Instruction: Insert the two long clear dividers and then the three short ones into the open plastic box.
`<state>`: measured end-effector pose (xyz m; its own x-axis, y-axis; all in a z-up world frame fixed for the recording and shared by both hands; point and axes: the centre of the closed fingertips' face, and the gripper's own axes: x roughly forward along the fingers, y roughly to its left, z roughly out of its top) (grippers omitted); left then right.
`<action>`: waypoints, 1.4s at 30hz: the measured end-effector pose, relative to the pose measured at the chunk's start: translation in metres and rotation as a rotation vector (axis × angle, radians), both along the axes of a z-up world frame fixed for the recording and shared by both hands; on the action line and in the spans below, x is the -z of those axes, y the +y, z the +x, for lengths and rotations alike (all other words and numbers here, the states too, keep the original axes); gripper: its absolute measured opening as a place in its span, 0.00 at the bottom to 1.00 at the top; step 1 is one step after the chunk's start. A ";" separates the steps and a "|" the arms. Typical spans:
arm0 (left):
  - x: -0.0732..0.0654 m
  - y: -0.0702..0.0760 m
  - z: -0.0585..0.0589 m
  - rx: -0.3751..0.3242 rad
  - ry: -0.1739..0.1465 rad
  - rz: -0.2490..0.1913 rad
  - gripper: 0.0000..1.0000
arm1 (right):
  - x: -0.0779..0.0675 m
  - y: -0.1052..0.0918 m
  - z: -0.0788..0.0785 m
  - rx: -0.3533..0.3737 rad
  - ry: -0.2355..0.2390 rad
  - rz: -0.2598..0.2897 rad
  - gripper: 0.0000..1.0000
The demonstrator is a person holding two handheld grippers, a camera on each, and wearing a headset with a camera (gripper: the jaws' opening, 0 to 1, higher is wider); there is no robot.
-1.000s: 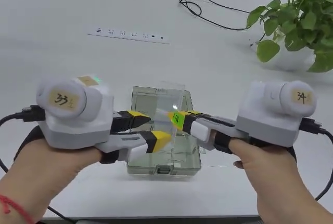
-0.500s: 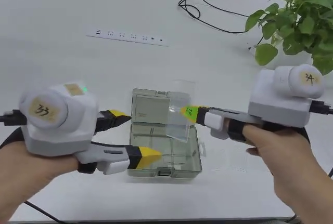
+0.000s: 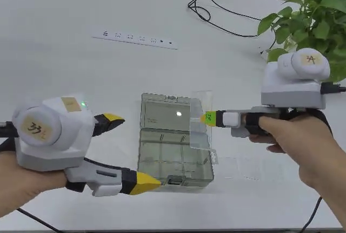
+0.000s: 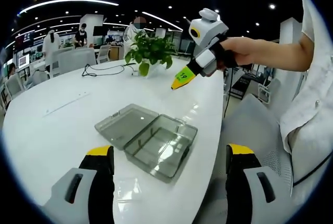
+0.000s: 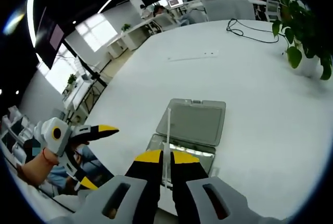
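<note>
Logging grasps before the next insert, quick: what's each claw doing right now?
Left claw: open, holding nothing.
Right claw: closed on a clear divider.

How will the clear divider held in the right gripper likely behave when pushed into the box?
Probably stiff: the clear divider stands flat and straight out of the right gripper. Likely light, since a pinch at one edge carries it. Its glossy, thin look suggests it could slip or crack if forced into the box.
</note>
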<state>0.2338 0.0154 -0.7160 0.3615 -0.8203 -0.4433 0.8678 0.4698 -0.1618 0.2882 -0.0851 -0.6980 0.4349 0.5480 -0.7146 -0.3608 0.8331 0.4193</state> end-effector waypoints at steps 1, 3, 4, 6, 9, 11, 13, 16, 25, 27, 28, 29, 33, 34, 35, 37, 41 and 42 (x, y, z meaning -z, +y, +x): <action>0.001 0.001 -0.001 0.003 0.004 0.004 0.91 | 0.003 -0.002 0.000 0.006 0.018 -0.007 0.07; 0.004 0.002 -0.003 0.012 0.012 0.013 0.90 | 0.009 -0.005 -0.001 0.014 0.050 -0.025 0.07; 0.005 0.003 -0.004 0.016 0.006 0.015 0.91 | 0.011 -0.005 -0.002 0.021 0.070 -0.023 0.07; 0.004 0.003 -0.005 0.023 -0.001 0.012 0.92 | 0.015 -0.006 -0.003 0.032 0.104 -0.022 0.07; 0.006 0.003 -0.006 0.029 0.002 0.009 0.92 | 0.024 -0.009 -0.001 0.044 0.151 -0.022 0.07; 0.007 0.004 -0.005 0.035 -0.005 0.010 0.93 | 0.028 -0.007 -0.002 0.051 0.177 -0.019 0.07; 0.006 0.006 -0.004 0.038 -0.010 0.005 0.93 | 0.031 -0.004 -0.006 0.045 0.208 -0.022 0.07; 0.007 0.008 -0.004 0.042 -0.009 0.006 0.94 | 0.039 -0.002 -0.009 0.050 0.248 -0.027 0.07; 0.006 0.008 0.001 0.048 -0.012 -0.002 0.92 | 0.058 -0.003 -0.022 0.097 0.371 -0.017 0.07; 0.006 0.008 0.001 0.049 -0.012 -0.009 0.92 | 0.061 -0.003 -0.023 0.099 0.385 -0.021 0.07; 0.006 0.007 0.002 0.046 -0.010 -0.012 0.92 | 0.063 -0.004 -0.023 0.102 0.393 -0.023 0.07; 0.006 0.007 0.002 0.045 -0.010 -0.013 0.91 | 0.069 -0.006 -0.021 0.104 0.400 -0.023 0.07; 0.006 0.006 0.003 0.049 -0.006 -0.019 0.91 | 0.078 -0.010 -0.015 0.106 0.423 -0.028 0.07; 0.007 0.005 0.003 0.051 -0.004 -0.021 0.91 | 0.080 -0.010 -0.015 0.102 0.430 -0.031 0.07; 0.008 0.005 0.003 0.052 -0.002 -0.021 0.91 | 0.080 -0.010 -0.015 0.101 0.432 -0.035 0.07; 0.008 0.005 0.004 0.052 0.000 -0.021 0.91 | 0.084 -0.012 -0.012 0.106 0.434 -0.037 0.07; 0.009 0.005 0.006 0.048 0.003 -0.031 0.90 | 0.089 -0.015 -0.011 0.111 0.448 -0.045 0.07; 0.009 0.005 0.006 0.048 0.004 -0.031 0.90 | 0.090 -0.016 -0.010 0.111 0.450 -0.047 0.07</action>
<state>0.2401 0.0209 -0.7248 0.3198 -0.8501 -0.4184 0.8886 0.4224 -0.1790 0.2779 -0.1007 -0.7876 0.1303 0.4784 -0.8684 -0.0595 0.8781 0.4748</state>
